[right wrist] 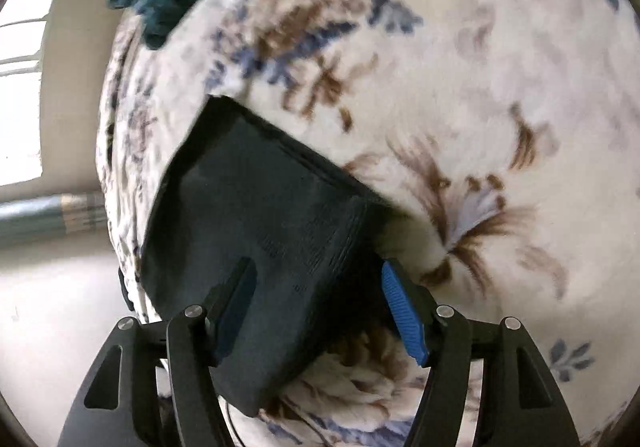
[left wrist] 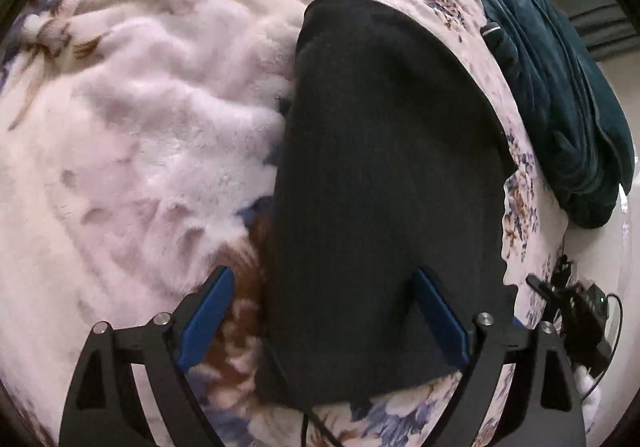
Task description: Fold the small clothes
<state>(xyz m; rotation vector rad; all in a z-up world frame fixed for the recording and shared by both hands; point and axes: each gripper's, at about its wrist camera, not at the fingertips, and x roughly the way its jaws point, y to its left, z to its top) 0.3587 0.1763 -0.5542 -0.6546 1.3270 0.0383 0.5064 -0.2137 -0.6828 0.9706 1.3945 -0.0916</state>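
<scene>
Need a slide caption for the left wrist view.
Open left tongs above folded black garment on floral blanket.

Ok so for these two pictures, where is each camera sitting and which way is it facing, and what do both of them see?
Left wrist: sits on the left gripper, looking steeply down along its open blue-padded fingers at the black garment lying on the floral blanket; the right gripper shows at the right edge.
Right wrist: sits on the right gripper, looking down along its open fingers at the garment's folded edge and the blanket, with floor to the left.
Shared: the black garment, the blanket and the teal cloth.
</scene>
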